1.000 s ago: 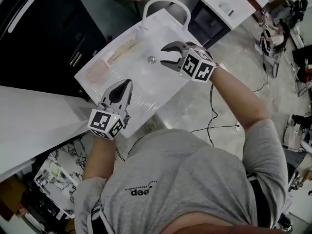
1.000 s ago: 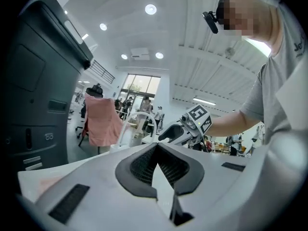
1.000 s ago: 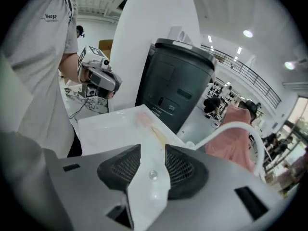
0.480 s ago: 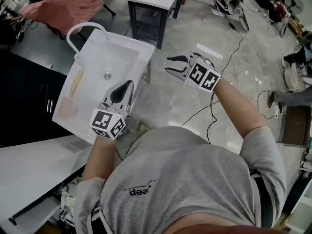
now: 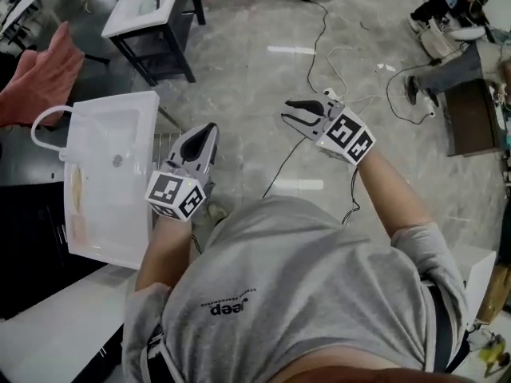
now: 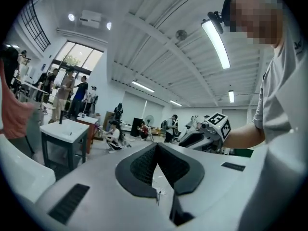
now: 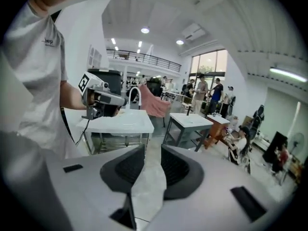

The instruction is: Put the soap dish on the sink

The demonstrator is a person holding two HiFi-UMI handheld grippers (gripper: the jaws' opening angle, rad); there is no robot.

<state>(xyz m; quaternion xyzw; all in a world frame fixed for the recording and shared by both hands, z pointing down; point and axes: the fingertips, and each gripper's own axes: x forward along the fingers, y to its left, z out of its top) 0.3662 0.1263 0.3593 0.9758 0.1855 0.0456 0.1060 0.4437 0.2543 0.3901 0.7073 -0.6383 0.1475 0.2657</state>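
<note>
The white sink [image 5: 104, 146] stands at the left of the head view, with a hooped tap at its far end. On its left rim lie a flat pale pink thing [image 5: 77, 230], perhaps the soap dish, and a long beige item [image 5: 76, 186]. My left gripper [image 5: 206, 134] hovers just right of the sink, level, its tips together with nothing in them [image 6: 156, 148]. My right gripper [image 5: 307, 112] hangs over the bare floor further right. Its jaws are closing, still parted, with only floor showing between them [image 7: 147, 153]. From there the sink [image 7: 122, 121] lies ahead on the left.
A pink cloth [image 5: 40, 78] hangs beyond the sink. A small white table on a dark frame [image 5: 152, 14] stands behind it. Cables [image 5: 319, 46] trail over the grey floor. A white counter [image 5: 56, 325] and dark cabinet [image 5: 24, 238] are near left. Several people stand and sit around the hall.
Both grippers have swung from above the sink basin to its right, over the floor. The sink has slid to the left of the head view. The right jaws have narrowed.
</note>
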